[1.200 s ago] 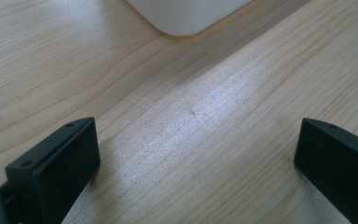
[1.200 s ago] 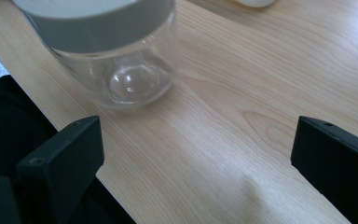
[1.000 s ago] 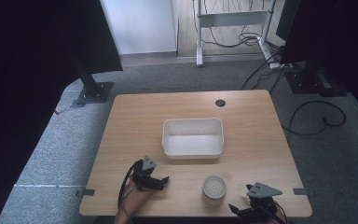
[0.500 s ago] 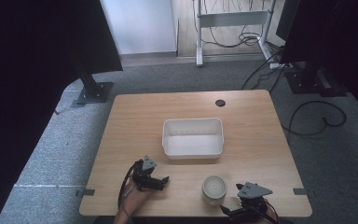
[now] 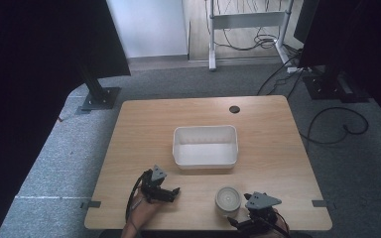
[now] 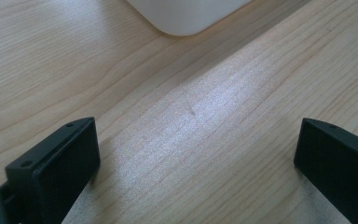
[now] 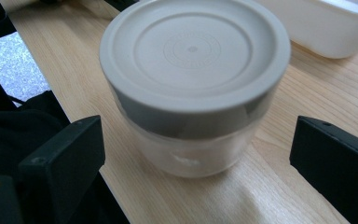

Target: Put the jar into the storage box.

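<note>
A small round jar (image 5: 227,200) with a grey-white lid stands near the table's front edge; in the right gripper view the jar (image 7: 193,84) is close and upright. My right gripper (image 7: 200,163) is open, its jaws wide on either side of the jar without touching it; in the high view the right gripper (image 5: 254,214) sits just right of the jar at the front edge. My left gripper (image 5: 166,192) rests low at the front left, and in its own view the left gripper (image 6: 196,158) is open over bare wood.
A white rectangular bin (image 5: 206,159) stands empty at the table's middle; its corner (image 6: 186,18) shows ahead of the left gripper. A round cable hole (image 5: 234,109) lies at the back of the wooden table (image 5: 144,129). Dark stands and cables flank the table on the floor.
My right gripper has shifted left along the front edge, closing in on the jar. The left gripper has stayed put.
</note>
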`<action>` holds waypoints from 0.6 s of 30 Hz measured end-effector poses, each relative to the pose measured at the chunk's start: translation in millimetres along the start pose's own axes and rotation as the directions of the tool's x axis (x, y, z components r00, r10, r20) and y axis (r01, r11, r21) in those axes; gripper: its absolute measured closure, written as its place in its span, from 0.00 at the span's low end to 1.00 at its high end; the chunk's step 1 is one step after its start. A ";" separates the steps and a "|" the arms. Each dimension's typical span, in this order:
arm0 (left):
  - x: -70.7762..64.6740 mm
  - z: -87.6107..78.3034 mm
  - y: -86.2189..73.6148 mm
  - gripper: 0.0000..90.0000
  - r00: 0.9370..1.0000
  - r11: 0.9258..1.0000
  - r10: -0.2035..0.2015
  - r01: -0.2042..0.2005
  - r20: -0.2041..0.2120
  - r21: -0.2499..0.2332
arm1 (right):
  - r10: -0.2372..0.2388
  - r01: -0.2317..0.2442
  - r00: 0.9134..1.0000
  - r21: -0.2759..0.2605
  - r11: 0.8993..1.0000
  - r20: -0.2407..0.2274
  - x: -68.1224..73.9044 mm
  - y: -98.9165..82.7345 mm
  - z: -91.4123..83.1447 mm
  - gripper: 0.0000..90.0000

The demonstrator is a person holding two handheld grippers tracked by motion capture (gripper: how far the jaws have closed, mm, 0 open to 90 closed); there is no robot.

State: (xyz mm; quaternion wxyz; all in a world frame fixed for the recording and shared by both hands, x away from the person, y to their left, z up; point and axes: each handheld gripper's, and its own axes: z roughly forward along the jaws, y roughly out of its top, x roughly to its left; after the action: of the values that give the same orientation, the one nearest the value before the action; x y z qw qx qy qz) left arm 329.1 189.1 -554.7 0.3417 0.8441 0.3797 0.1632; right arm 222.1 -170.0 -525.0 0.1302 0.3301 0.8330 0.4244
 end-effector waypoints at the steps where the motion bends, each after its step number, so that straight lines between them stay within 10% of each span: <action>1: 0.0 0.0 0.0 0.00 1.000 1.000 0.000 0.000 0.000 0.000 | 0.000 0.000 1.000 0.000 1.000 0.000 0.0 0.0 0.0 0.04; 18: 0.0 0.0 0.0 0.00 1.000 1.000 0.000 0.000 0.000 0.000 | -0.008 0.008 1.000 0.023 1.000 -0.002 4.2 7.2 17.1 0.06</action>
State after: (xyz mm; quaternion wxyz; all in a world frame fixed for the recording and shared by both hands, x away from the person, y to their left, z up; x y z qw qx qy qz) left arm 329.1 189.1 -554.7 0.3419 0.8440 0.3797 0.1633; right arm 230.6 -153.5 -529.4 0.1274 0.3278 0.8394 0.4143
